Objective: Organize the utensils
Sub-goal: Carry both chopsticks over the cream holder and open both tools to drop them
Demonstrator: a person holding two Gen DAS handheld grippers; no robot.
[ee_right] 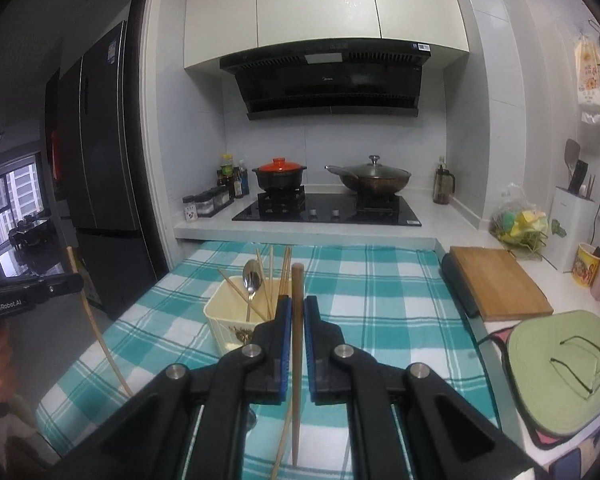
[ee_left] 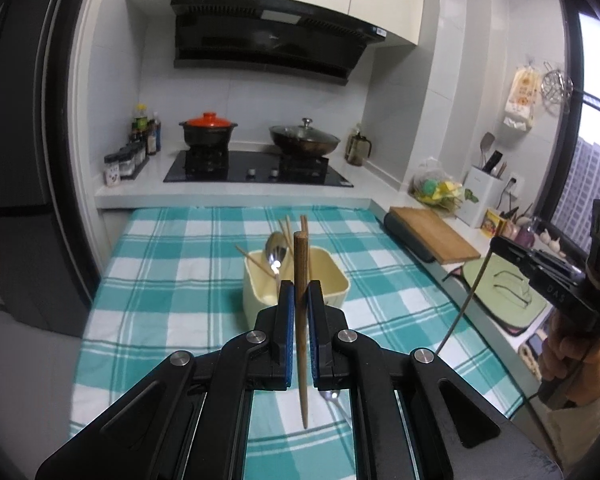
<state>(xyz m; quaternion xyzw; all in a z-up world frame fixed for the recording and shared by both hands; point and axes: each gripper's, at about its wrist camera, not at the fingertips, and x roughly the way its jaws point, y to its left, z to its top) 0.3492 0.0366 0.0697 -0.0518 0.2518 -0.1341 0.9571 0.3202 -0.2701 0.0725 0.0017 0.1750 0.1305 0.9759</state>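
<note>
Left gripper (ee_left: 299, 292) clamps a chopstick (ee_left: 301, 264); right gripper (ee_right: 297, 308) clamps another chopstick (ee_right: 297, 296). Cream bin (ee_right: 224, 312) lies ahead, below. Lower tips first, release inside rim.

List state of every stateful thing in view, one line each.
left claw: shut on a chopstick
right claw: shut on a second chopstick
cream container: open, holds spoon and chopsticks
clay pot: lidded
wok: lidded
</note>
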